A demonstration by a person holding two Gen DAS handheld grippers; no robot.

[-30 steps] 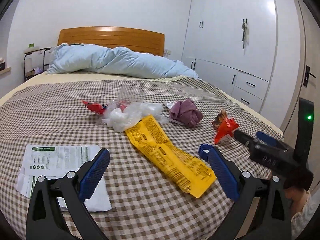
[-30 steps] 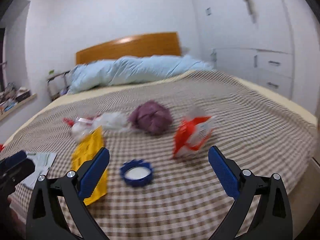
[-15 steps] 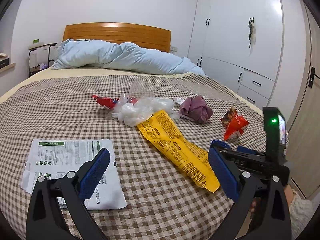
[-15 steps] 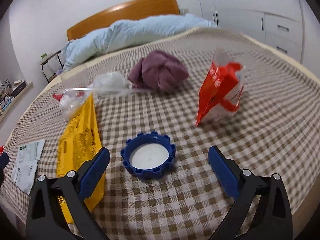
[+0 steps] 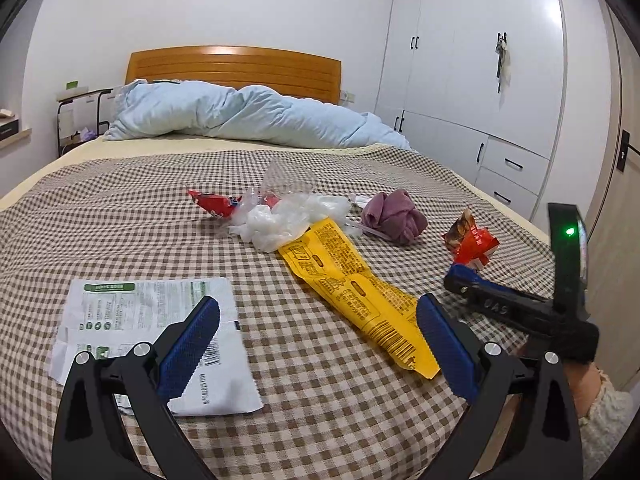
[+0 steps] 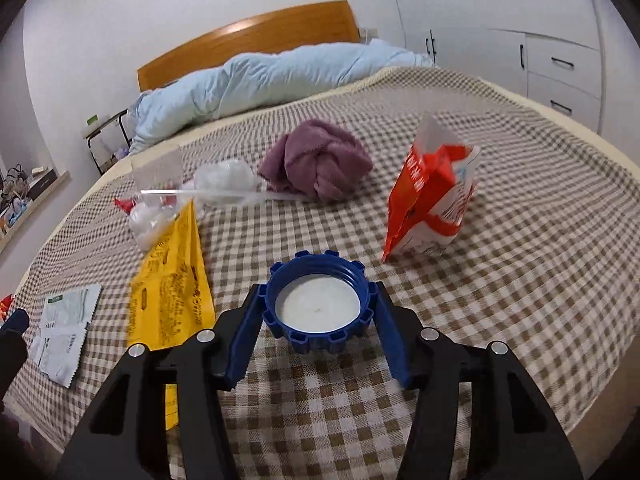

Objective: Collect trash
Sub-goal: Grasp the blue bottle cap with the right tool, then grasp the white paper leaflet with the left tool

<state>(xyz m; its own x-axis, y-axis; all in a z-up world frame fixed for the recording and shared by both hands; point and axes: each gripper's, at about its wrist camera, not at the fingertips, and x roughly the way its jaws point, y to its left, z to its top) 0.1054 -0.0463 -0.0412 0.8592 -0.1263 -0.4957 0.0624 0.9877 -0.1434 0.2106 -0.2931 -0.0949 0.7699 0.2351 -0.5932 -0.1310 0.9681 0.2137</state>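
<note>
A blue bottle cap (image 6: 318,306) lies upside down on the checked bedspread (image 6: 520,280). My right gripper (image 6: 318,296) has its jaws closing around the cap, and both blue pads touch its ribbed sides. In the left wrist view the right gripper (image 5: 480,292) lies low at the bed's right edge, and the cap is hidden there. My left gripper (image 5: 318,308) hangs open and holds nothing, above a white and green packet (image 5: 148,320) and a long yellow wrapper (image 5: 352,288).
A torn red carton (image 6: 432,200) stands just beyond the cap to the right. A purple cloth (image 6: 316,164), crumpled clear plastic (image 5: 288,216) and a small red wrapper (image 5: 212,204) lie mid-bed. A blue duvet (image 5: 240,116) is at the headboard, and white wardrobes (image 5: 480,80) stand on the right.
My right gripper came down and forward over the blue cap, and its jaws narrowed from wide open until the pads met the cap. The left gripper stayed open and barely moved.
</note>
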